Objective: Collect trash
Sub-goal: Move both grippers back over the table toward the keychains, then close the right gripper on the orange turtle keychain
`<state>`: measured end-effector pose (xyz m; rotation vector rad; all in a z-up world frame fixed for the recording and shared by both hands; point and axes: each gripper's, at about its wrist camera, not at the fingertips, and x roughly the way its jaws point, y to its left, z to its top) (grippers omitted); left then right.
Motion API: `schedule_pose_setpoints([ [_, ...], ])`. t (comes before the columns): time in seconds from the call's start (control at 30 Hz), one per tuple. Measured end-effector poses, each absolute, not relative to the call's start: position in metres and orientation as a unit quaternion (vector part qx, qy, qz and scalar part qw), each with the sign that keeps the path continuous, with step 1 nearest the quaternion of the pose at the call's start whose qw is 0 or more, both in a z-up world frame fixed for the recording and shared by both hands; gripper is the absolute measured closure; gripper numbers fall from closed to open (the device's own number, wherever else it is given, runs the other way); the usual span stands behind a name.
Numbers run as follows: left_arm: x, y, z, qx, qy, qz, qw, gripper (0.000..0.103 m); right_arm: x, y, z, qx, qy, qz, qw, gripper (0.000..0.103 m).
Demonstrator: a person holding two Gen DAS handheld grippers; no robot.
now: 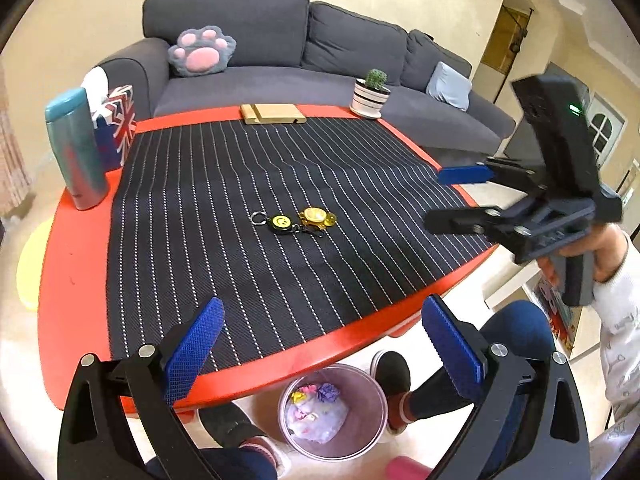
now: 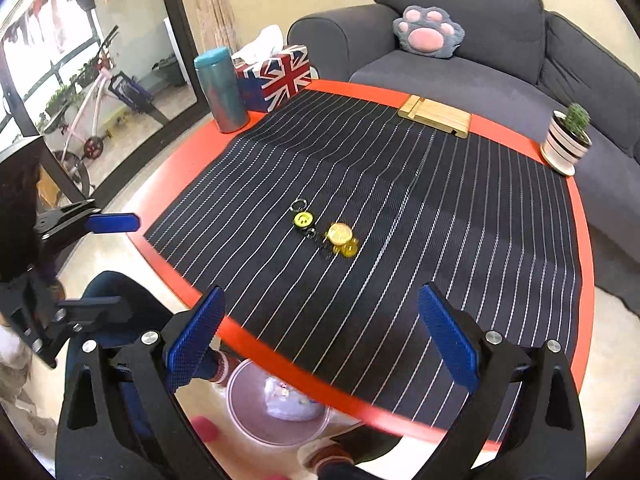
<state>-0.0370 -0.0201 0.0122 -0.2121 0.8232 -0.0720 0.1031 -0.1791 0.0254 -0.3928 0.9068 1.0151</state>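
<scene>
Nearest, on the floor under the near edge of the counter (image 1: 80, 280), stands a translucent trash bin (image 1: 368, 408) holding crumpled paper scraps (image 1: 316, 412) in white, purple and yellow; the person's slippered feet sit on either side of it. The left gripper (image 1: 320, 354) hangs over that near edge, directly above the bin, its 2 blue-padded fingers (image 1: 196, 344) spread wide and grasping nothing. The right gripper (image 2: 322, 336) is likewise released, its fingers (image 2: 448, 340) apart and bare, held above the near-left rim of the counter with the bin partly visible below it. From the left wrist view the right gripper appears off to the right, beyond the counter's right edge, held in a hand (image 1: 600, 248) in a white sleeve. A black mat with white pinstripes (image 1: 280, 184) covers most of the red counter. Near its middle lie a yellow smiley keychain (image 1: 282, 222) and, just right of it and touching or nearly so, a gold round trinket (image 1: 316, 216). Farther back, at the left edge, a teal tumbler (image 1: 74, 148) stands upright beside a Union Jack tissue box (image 1: 118, 124). At the far edge lie a wooden stand (image 1: 274, 114) and, to the right, a small cactus in a striped pot (image 1: 372, 94). Beyond is a grey sofa (image 1: 280, 40) with a paw-shaped cushion (image 1: 202, 52).
</scene>
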Motion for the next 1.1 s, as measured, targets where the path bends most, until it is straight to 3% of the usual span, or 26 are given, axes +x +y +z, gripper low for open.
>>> schedule_pose_setpoints([
  [0.6,-0.031,-0.006,0.007,-0.113,0.404,-0.026,0.907,0.008,0.165,-0.089,-0.017,-0.265,0.47,0.466,0.701,0.008],
  [0.87,-0.031,0.0,0.0,-0.122,0.408,-0.023,0.905,0.008,0.174,-0.072,-0.043,-0.288,0.489,0.463,0.681,0.024],
  [1.1,-0.03,0.004,-0.004,-0.127,0.412,-0.019,0.902,0.008,0.18,-0.068,-0.057,-0.292,0.499,0.464,0.672,0.047],
])
